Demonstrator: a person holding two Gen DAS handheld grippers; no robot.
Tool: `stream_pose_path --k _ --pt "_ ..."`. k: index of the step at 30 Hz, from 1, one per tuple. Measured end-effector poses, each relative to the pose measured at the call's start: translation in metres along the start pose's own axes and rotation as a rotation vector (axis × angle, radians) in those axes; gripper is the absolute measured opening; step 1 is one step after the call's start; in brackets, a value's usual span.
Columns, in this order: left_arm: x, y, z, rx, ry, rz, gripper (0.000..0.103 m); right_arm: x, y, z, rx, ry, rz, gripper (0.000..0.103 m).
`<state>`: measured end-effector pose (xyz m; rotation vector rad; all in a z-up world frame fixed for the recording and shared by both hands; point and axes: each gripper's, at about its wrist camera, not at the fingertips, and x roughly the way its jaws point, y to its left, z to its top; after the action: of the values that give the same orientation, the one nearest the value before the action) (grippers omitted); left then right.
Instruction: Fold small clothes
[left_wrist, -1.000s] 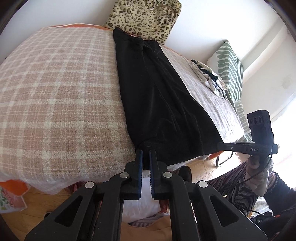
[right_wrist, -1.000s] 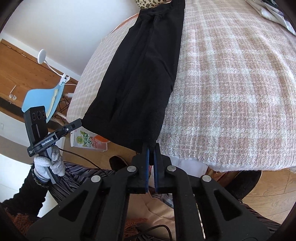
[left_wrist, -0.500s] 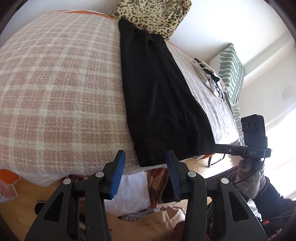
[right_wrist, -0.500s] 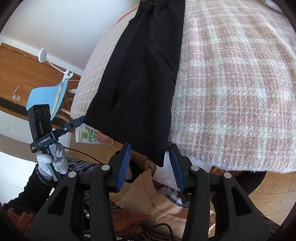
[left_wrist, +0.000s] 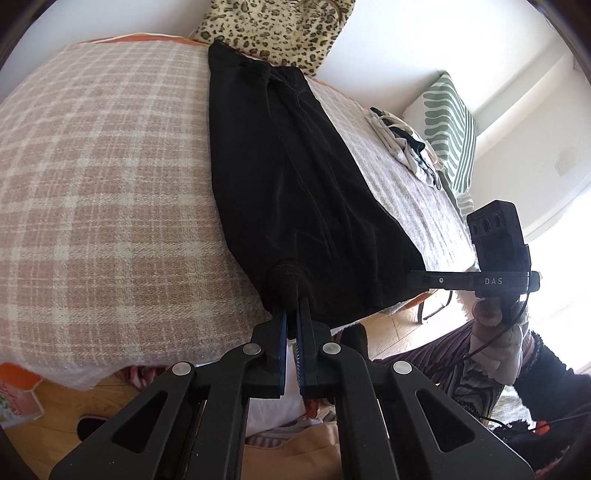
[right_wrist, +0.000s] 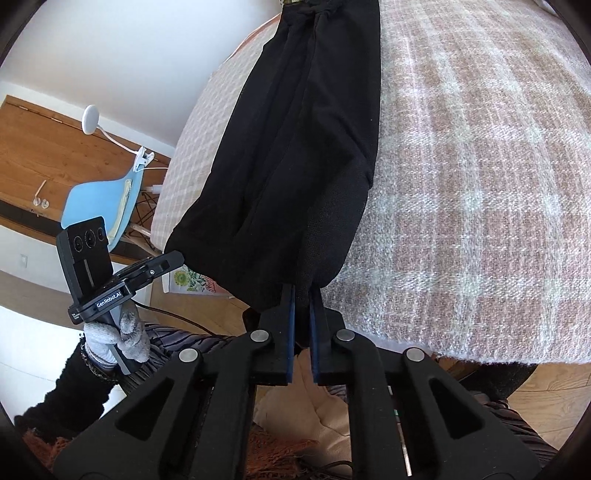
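Long black trousers (left_wrist: 295, 177) lie lengthwise on a pink checked bed cover (left_wrist: 96, 177), hems at the near edge. My left gripper (left_wrist: 291, 306) is shut on the left hem corner, which bunches up at its tips. My right gripper (right_wrist: 301, 295) is shut on the right hem corner of the black trousers (right_wrist: 295, 147), lifted slightly off the bed cover (right_wrist: 480, 184). The left gripper also shows in the right wrist view (right_wrist: 173, 260), and the right gripper in the left wrist view (left_wrist: 417, 277), each at a hem corner.
A leopard-print cushion (left_wrist: 280, 29) sits at the far end of the bed. A crumpled pale garment (left_wrist: 406, 147) and a green striped pillow (left_wrist: 450, 129) lie at the right. A blue chair (right_wrist: 103, 206) stands left of the bed. Clothes lie piled on the floor below.
Half a second ago both grippers were open at the hem. Both have now shut on the hem corners and drawn them up a little.
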<state>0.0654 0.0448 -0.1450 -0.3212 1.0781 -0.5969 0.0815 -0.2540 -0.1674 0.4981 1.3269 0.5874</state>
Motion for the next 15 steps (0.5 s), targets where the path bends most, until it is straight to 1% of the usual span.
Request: stream_pose_path --k 3,6,11,15 --pt "-0.004 0.000 0.009 -0.017 -0.016 -0.032 0.003 -0.007 0.000 0.006 0.013 -0.026 0.025 0.007" --pt "-0.008 -0.006 0.021 -0.009 -0.044 -0.050 0.003 -0.012 0.002 0.011 0.023 -0.045 0.056 0.007" --pt "-0.011 -0.013 0.045 -0.003 -0.105 -0.062 0.002 -0.018 0.009 0.026 -0.002 -0.077 0.068 0.007" --pt "-0.011 -0.013 0.062 0.004 -0.141 -0.049 0.002 -0.019 0.014 0.039 -0.021 -0.092 0.066 0.007"
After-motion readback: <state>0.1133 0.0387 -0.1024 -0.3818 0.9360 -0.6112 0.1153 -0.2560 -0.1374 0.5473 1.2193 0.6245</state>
